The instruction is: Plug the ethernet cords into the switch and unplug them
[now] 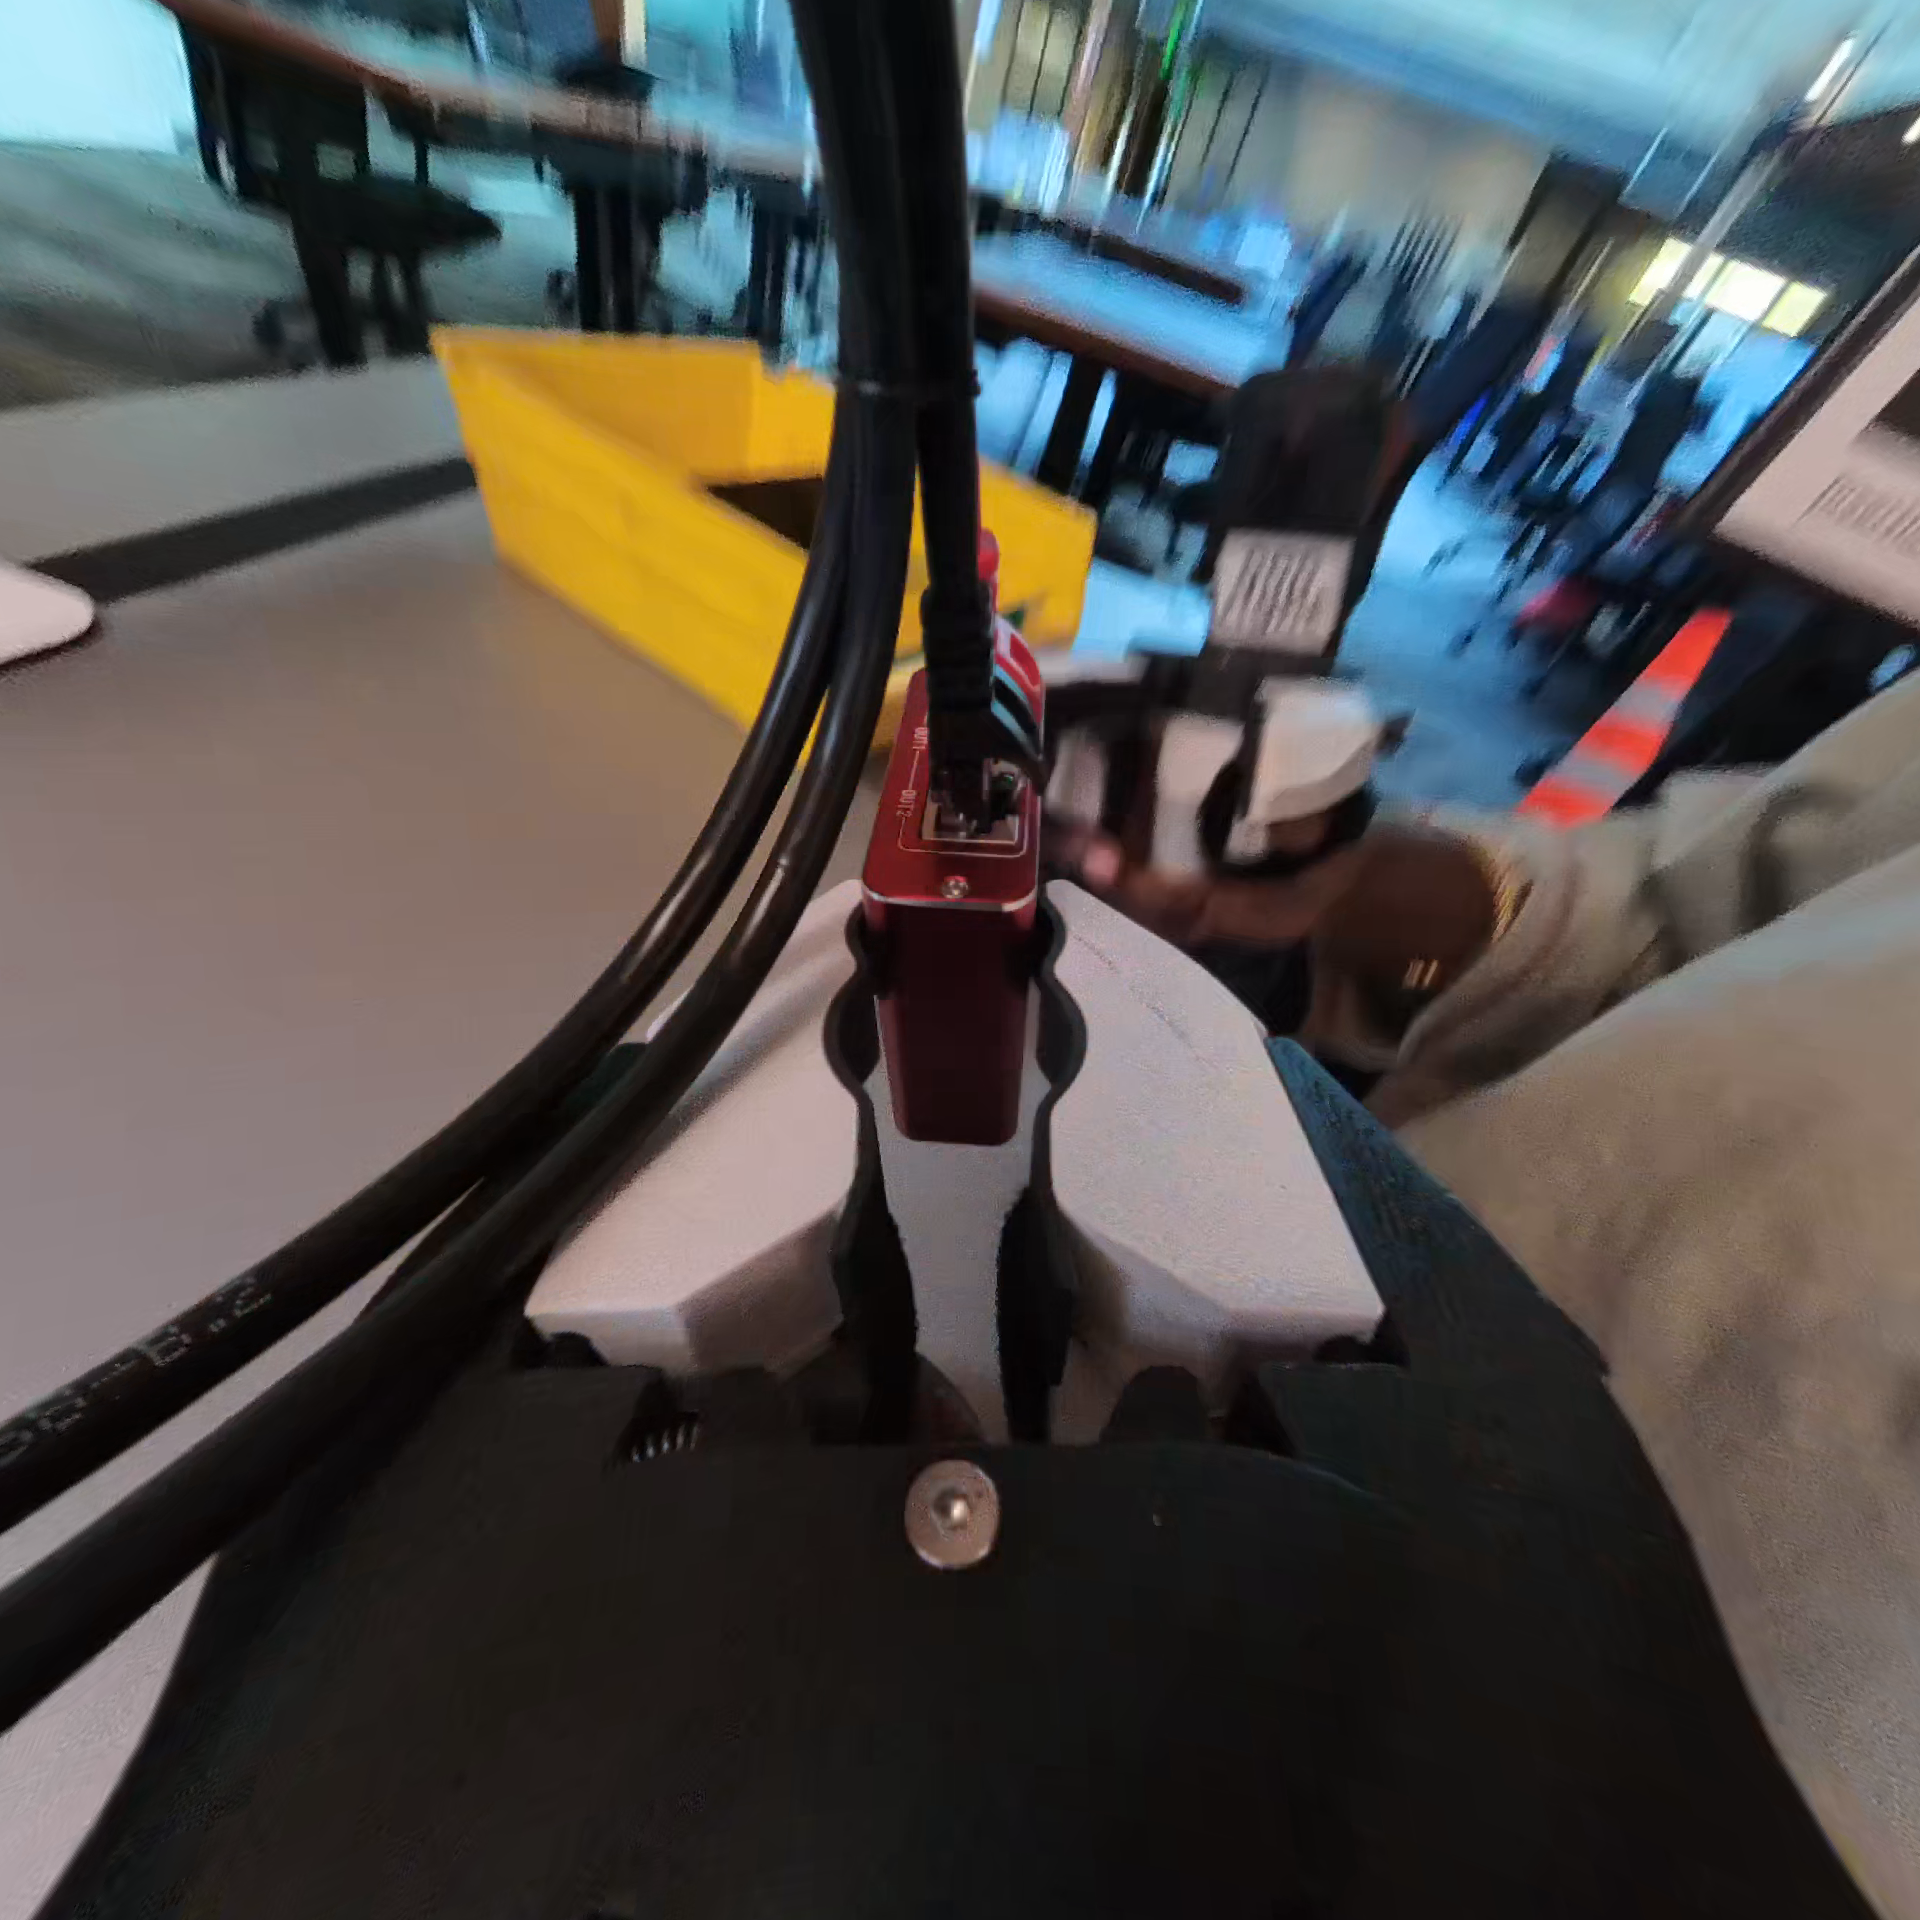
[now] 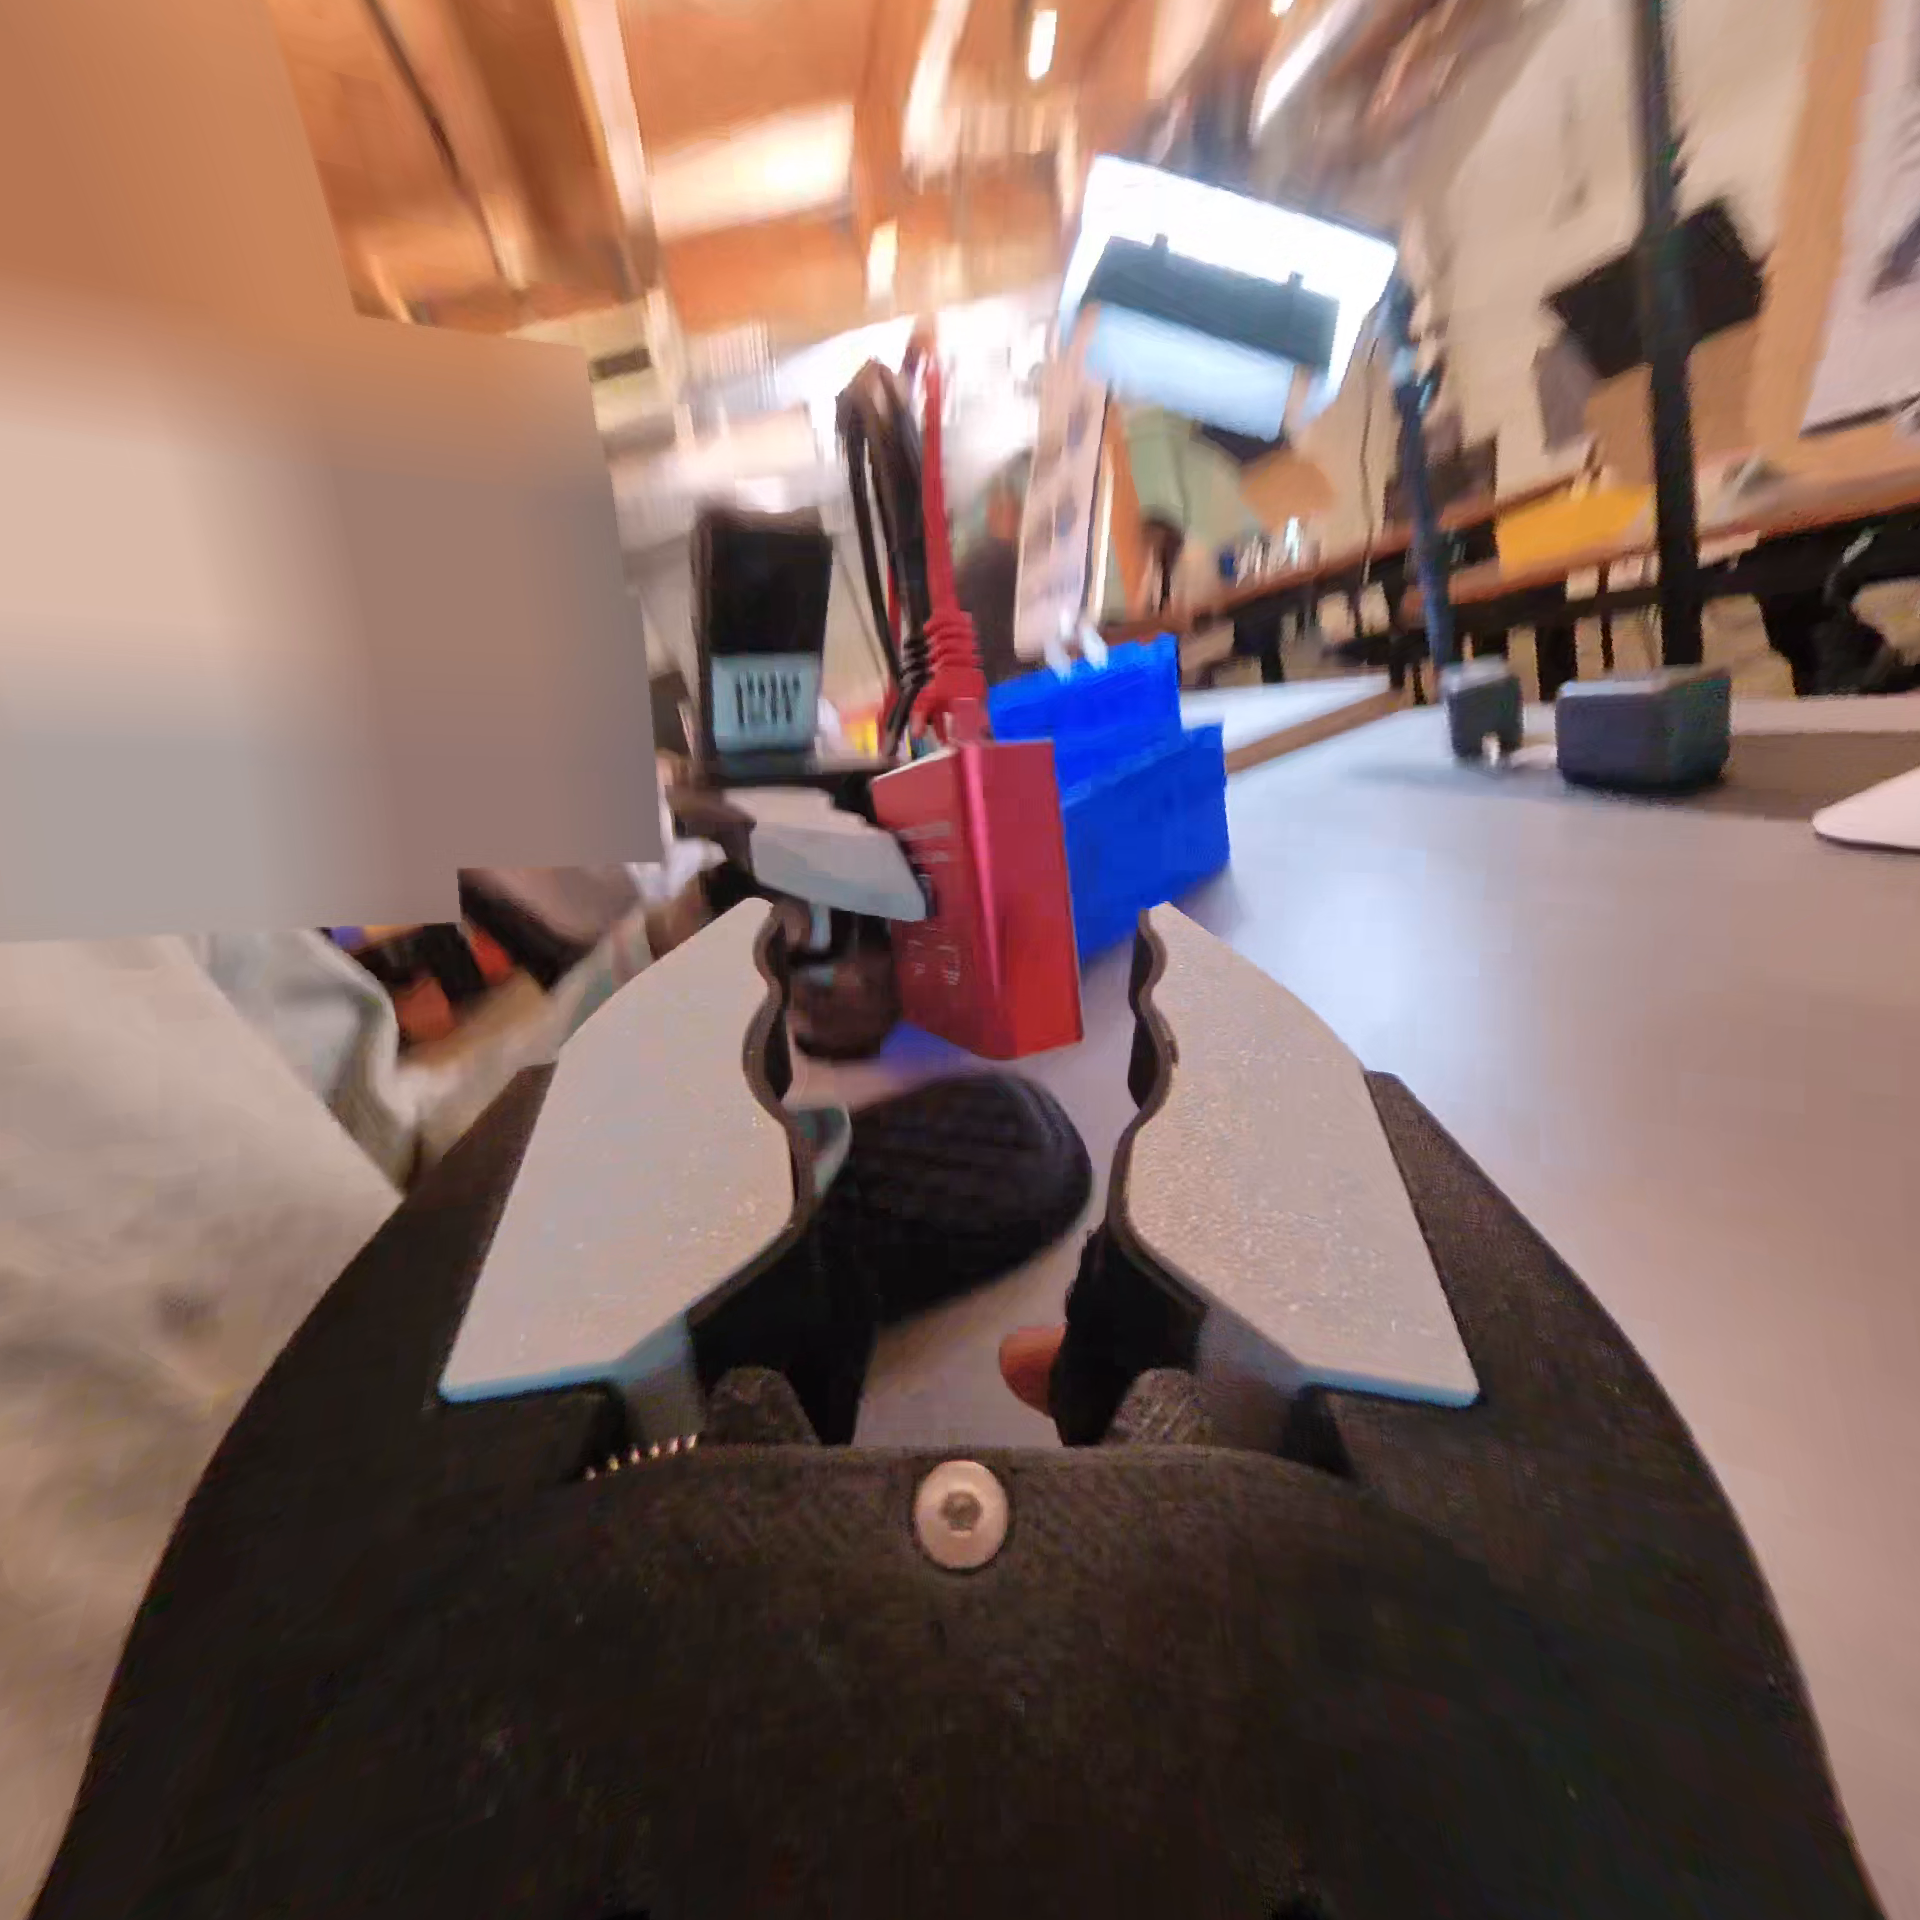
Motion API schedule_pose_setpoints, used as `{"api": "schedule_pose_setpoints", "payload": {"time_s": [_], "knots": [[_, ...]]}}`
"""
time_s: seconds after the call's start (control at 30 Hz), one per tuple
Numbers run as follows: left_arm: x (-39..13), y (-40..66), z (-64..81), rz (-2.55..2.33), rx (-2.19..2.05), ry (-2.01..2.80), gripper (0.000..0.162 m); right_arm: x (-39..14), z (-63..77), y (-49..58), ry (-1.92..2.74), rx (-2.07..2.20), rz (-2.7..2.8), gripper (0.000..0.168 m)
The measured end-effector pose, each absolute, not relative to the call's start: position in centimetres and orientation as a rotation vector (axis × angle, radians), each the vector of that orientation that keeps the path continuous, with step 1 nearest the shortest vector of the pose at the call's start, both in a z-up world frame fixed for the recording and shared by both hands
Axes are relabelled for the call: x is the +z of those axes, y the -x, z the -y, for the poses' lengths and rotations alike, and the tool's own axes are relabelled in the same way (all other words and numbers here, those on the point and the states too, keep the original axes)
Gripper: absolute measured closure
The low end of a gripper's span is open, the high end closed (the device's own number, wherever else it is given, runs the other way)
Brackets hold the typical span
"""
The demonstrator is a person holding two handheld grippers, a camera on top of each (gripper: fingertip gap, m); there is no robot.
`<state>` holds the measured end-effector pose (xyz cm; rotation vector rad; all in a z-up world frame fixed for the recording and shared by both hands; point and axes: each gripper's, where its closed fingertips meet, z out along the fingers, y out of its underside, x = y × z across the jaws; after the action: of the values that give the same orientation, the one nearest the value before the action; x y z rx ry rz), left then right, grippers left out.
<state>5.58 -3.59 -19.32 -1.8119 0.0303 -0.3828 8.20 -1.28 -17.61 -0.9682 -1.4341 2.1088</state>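
Observation:
My left gripper is shut on the lower part of a small red switch and holds it upright above the grey table. A black ethernet cord is plugged into a port on the switch's top face, and its slack loops down to the left. A red cord's plug sits just behind it. In the right wrist view, my right gripper is open and empty, a short way in front of the switch. The red cord and black cord rise from its top. The left gripper clamps it from the left.
A yellow bin stands on the table behind the switch. A blue bin sits just behind the switch in the right wrist view. Two dark boxes and a white object lie at the far right. A person's sleeve is on the right. The grippers' ends are close to 5 cm from one another.

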Motion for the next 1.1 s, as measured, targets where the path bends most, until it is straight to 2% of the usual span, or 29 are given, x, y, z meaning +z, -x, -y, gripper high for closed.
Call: {"api": "schedule_pose_setpoints", "payload": {"time_s": [0.13, 0.27, 0.4, 0.57, 0.8, 1.1], "knots": [[-23.2, -6.3, 4.7, -0.149, -0.375, 2.089, 0.137, -18.3, 2.1, -8.0, 0.918, 1.887, 1.786, 0.113], [-24.8, -7.4, 4.6, -0.246, -0.382, 2.183, 0.136, -19.9, 3.0, -7.7, 0.917, 1.834, 2.038, 0.126], [-25.5, -7.9, 4.5, -0.288, -0.410, 2.211, 0.135, -22.3, 3.1, -7.8, 0.855, 1.682, 2.197, 0.150], [-26.3, -8.3, 4.6, -0.330, -0.440, 2.253, 0.135, -22.7, 2.8, -8.0, 0.818, 1.697, 2.215, 0.146], [-27.1, -8.8, 4.5, -0.382, -0.447, 2.269, 0.135, -23.7, 2.8, -8.9, 0.658, 1.576, 2.349, 0.149], [-26.3, -9.0, 4.2, -0.419, -0.410, 2.261, 0.136, -23.1, 2.5, -9.0, 0.447, 1.383, 2.178, 0.153]]}}
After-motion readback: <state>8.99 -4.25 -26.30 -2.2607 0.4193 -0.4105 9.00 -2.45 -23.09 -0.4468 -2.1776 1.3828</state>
